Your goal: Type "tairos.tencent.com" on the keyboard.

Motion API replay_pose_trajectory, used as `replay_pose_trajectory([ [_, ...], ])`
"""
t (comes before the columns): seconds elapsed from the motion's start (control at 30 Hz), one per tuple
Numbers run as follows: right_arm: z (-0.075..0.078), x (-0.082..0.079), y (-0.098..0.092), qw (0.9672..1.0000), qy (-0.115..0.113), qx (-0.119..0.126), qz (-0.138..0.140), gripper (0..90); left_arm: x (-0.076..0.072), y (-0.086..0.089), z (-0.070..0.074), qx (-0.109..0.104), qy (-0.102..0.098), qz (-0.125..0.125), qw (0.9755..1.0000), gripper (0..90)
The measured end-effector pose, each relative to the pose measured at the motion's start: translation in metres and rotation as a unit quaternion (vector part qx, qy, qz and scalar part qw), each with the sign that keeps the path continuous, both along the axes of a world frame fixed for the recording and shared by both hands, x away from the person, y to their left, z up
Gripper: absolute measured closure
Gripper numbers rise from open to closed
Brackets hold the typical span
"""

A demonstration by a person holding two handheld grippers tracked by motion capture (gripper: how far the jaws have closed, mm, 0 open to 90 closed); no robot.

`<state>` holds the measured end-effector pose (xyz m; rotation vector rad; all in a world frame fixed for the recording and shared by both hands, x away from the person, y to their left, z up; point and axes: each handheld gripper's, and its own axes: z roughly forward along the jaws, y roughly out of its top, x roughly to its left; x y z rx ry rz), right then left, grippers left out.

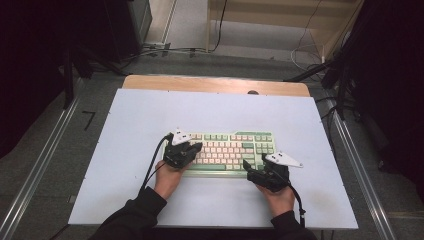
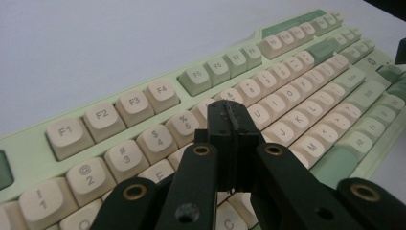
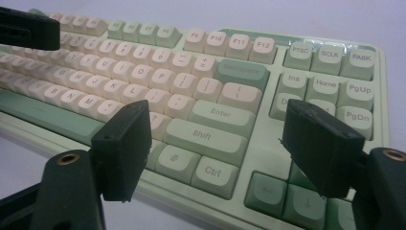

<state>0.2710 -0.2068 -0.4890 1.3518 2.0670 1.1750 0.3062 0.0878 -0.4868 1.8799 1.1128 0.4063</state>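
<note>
High view: the keyboard (image 1: 230, 152) lies mid-table (image 1: 210, 107); your left gripper (image 1: 197, 147) sits over its left end, your right gripper (image 1: 247, 166) at its near right edge.

Left gripper view: jaws pressed together, empty, hanging over the keyboard's number row, likely to poke a key.

Right gripper view: jaws spread, empty, framing the keyboard's Shift key (image 3: 206, 135).
</note>
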Motion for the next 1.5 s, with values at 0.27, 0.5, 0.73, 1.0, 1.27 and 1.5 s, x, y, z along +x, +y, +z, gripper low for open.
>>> replay_pose_trajectory([
  [0.27,0.001,-0.002,-0.004,1.0,0.0,0.002,-0.007,23.8,0.003,-0.006,-0.003,0.016,0.005,0.004,0.9998,90.0],
  [0.5,0.0,-0.002,-0.003,1.0,0.003,-0.001,-0.004,23.9,0.005,-0.006,-0.005,0.022,0.012,0.004,0.9997,90.0],
  [0.73,0.0,-0.002,-0.004,1.0,0.002,-0.001,-0.005,24.0,0.005,-0.007,-0.005,0.022,0.014,0.003,0.9997,90.0],
  [1.0,0.0,-0.001,-0.003,1.0,0.003,-0.001,-0.006,24.2,0.005,-0.007,-0.006,0.022,0.022,-0.002,0.9995,90.0],
  [1.27,0.0,0.0,-0.003,1.0,0.003,-0.001,-0.005,24.6,0.0,-0.004,0.001,0.002,0.0,-0.002,1.0,85.7],
  [1.5,0.0,0.0,-0.002,1.0,0.001,-0.001,-0.006,27.2,-0.007,-0.002,0.006,0.002,-0.023,0.006,0.9997,64.4],
])
